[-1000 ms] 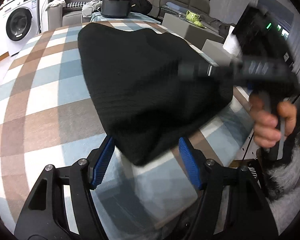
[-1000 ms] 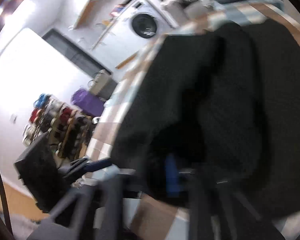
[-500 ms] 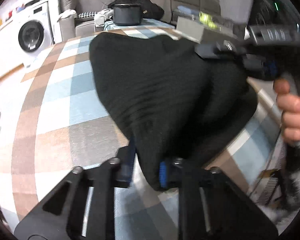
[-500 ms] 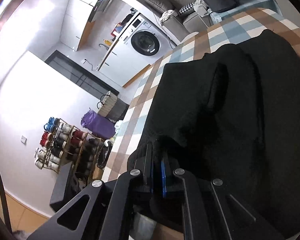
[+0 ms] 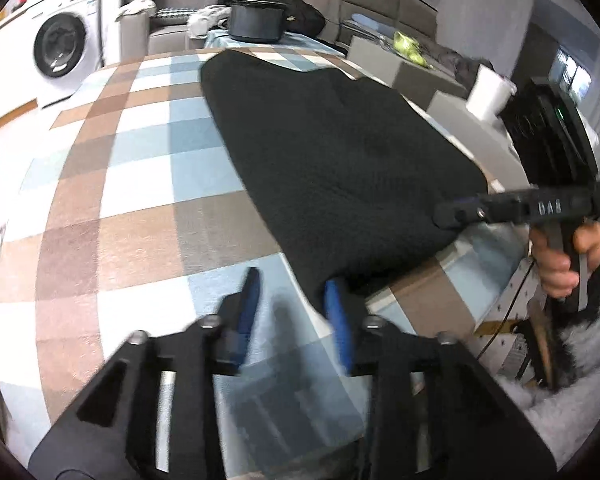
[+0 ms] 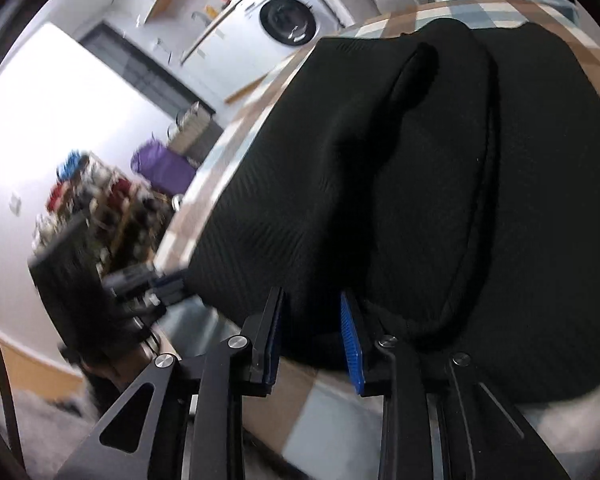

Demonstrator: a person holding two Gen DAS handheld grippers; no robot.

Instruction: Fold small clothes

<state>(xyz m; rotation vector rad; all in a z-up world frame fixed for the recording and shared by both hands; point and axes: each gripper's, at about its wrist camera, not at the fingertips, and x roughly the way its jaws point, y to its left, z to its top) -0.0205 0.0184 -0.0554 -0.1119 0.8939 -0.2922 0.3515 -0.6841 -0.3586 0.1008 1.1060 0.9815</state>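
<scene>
A black knit garment (image 5: 332, 168) lies flat on the checked tablecloth (image 5: 132, 184); in the right wrist view it (image 6: 440, 184) fills most of the frame, with a folded layer on top. My left gripper (image 5: 290, 280) is open at the garment's near corner, its right pad touching the cloth edge. My right gripper (image 6: 310, 304) is open over the garment's near edge, holding nothing. The right gripper also shows in the left wrist view (image 5: 460, 214) at the garment's right edge.
A dark pot (image 5: 256, 20) stands at the table's far end. A washing machine (image 5: 60, 48) is at the back left, sofas and boxes (image 5: 408, 68) at the back right. A shoe rack (image 6: 96, 208) stands on the floor past the table edge.
Both grippers were shut on the garment's edge half a second ago and have opened. The garment has dropped flat onto the table.
</scene>
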